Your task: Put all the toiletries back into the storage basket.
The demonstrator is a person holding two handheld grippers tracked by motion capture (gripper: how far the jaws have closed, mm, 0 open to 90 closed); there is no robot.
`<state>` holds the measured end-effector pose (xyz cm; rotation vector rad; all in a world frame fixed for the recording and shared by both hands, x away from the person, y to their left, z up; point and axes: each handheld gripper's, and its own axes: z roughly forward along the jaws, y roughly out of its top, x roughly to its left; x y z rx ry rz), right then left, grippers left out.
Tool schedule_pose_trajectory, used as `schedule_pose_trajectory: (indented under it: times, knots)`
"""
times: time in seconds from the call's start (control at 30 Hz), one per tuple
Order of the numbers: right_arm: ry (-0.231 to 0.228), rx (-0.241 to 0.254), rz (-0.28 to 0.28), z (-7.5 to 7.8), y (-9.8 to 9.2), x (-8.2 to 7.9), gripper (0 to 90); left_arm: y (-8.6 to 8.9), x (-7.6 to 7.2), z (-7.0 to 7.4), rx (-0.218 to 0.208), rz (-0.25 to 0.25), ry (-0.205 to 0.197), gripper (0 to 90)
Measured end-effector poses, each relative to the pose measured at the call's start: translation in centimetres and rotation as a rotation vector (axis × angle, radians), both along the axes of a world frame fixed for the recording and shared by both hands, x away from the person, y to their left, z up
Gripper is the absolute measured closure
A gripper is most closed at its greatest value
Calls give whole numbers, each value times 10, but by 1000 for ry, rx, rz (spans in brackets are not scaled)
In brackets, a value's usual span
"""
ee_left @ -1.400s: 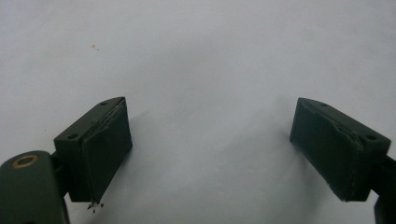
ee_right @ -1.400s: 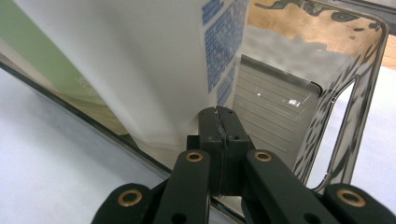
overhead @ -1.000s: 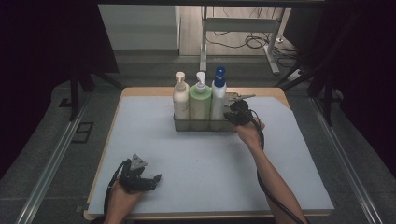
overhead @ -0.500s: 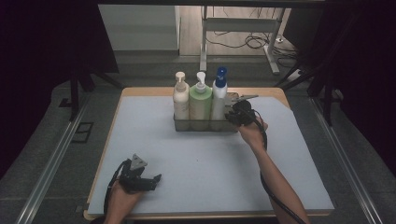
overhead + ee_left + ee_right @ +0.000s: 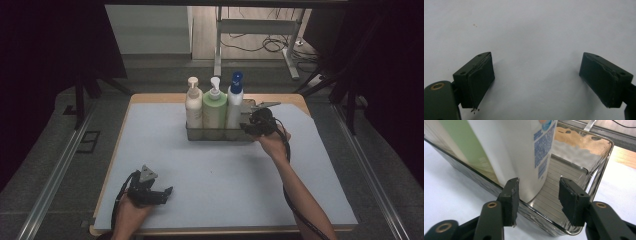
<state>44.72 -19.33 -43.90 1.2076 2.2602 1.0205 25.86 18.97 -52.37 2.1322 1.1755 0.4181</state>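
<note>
A clear tray [image 5: 220,134] at the table's far middle holds a cream pump bottle [image 5: 192,107], a green one [image 5: 214,112] and a white one with a blue pump [image 5: 234,105]. My right gripper [image 5: 249,127] is at the tray's right end. Its jaws have just been opening. In the right gripper view they [image 5: 539,195] straddle the tray's near rim [image 5: 599,170], with the white bottle [image 5: 524,150] just beyond them and the pads not pressing on it. My left gripper [image 5: 166,192] lies open on the mat at the near left, with nothing between its fingers [image 5: 536,82].
A pale blue mat [image 5: 225,175] covers the wooden table. The right part of the tray floor [image 5: 564,177] beside the white bottle is bare. Black curtains, metal rails and a desk frame [image 5: 250,30] with cables surround the table.
The right gripper has barely shifted at the tray's right end, drawing back slightly from the white bottle. The left gripper has stayed where it was.
</note>
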Motion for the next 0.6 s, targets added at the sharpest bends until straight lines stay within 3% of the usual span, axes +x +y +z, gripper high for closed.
schedule_pose_trajectory:
  times: [0.6]
  knots:
    - [-24, 5, 58, 10, -5, -21, 371, 0, 0, 0, -1, 1, -1, 121]
